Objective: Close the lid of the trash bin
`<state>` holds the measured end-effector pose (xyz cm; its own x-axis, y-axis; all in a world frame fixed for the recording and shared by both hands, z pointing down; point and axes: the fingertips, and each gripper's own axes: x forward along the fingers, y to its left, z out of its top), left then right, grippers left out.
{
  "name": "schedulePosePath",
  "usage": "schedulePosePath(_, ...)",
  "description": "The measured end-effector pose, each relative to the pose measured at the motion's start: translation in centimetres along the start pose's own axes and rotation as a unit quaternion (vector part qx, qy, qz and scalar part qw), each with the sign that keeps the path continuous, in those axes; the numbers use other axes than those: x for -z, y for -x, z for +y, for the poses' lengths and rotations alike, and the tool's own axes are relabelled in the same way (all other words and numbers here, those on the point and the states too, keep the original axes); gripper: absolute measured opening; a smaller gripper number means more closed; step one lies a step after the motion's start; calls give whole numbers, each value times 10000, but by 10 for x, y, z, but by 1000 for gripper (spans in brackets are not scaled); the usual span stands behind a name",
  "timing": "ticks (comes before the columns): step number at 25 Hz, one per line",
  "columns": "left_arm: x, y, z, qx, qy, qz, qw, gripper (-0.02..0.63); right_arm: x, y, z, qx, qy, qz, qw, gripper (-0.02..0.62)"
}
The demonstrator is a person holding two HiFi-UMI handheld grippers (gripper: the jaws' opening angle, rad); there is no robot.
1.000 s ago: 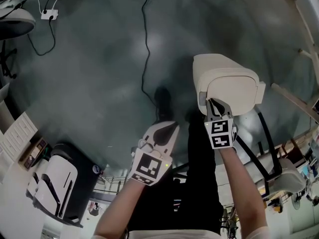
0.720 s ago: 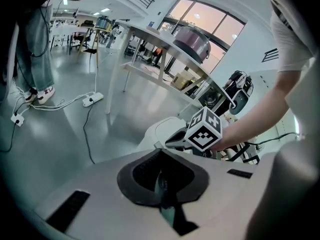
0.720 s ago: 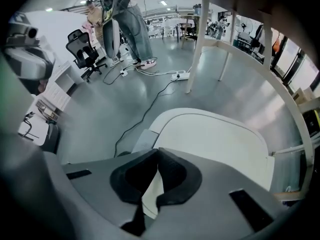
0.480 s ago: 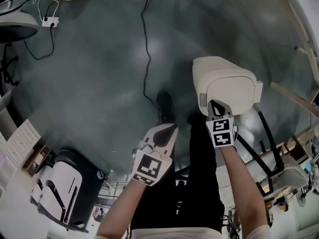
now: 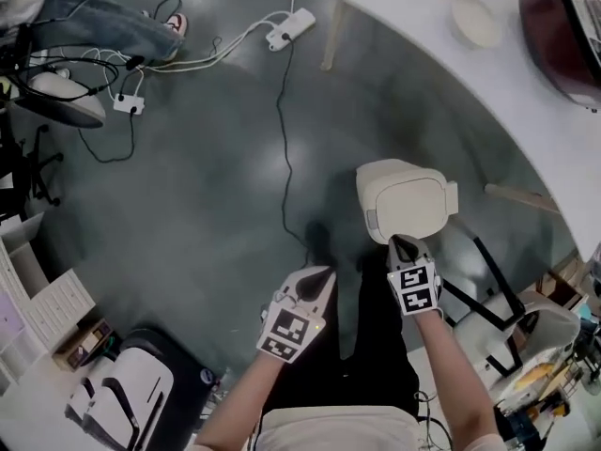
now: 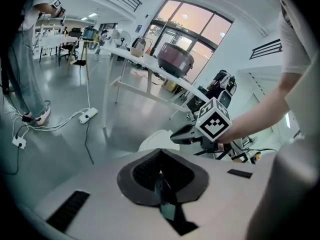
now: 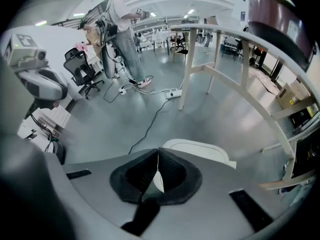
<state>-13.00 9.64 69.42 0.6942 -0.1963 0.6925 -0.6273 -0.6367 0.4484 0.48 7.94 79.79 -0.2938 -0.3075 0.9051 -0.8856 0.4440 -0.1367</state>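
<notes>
Cream plastic, the trash bin stands on the grey floor just in front of the person, beside the leg of a white table. Its lid lies flat on the body, with no gap showing in the head view or the right gripper view.

A second ago the right gripper had its tip resting on top of the lid. Now it sits back at the bin's near edge and seems to be off the lid, though the head view cannot settle whether it still touches. Its jaws are pressed together with nothing between them, and the bin shows just beyond them. The camera has also risen, so the table and a power strip have come into sight.

The left gripper hangs beside the bin, clear of it, its jaws also together and empty.

Judging by the flat lid and the withdrawn gripper, the closing looks done.
</notes>
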Motion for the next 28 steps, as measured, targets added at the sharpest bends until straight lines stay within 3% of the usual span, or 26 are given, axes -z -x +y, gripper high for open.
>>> schedulePosePath(6,-38,73,-29,42,54,-107,9999,12,-42,96,23,59,-127,-441,9989,15)
schedulePosePath(15,-100,160,-59,-436,58,-817,9957,12,-70,226,36,-40,-373,-1078,9935,15)
schedulePosePath(21,-121,186,-95,-722,75,-1194,9902,12,-61,287,23,-104,-371,-1318,9905,15)
schedulePosePath(28,-126,198,-164,-783,-48,-1184,9899,12,-43,371,13,-405,-741,-1729,9813,15)
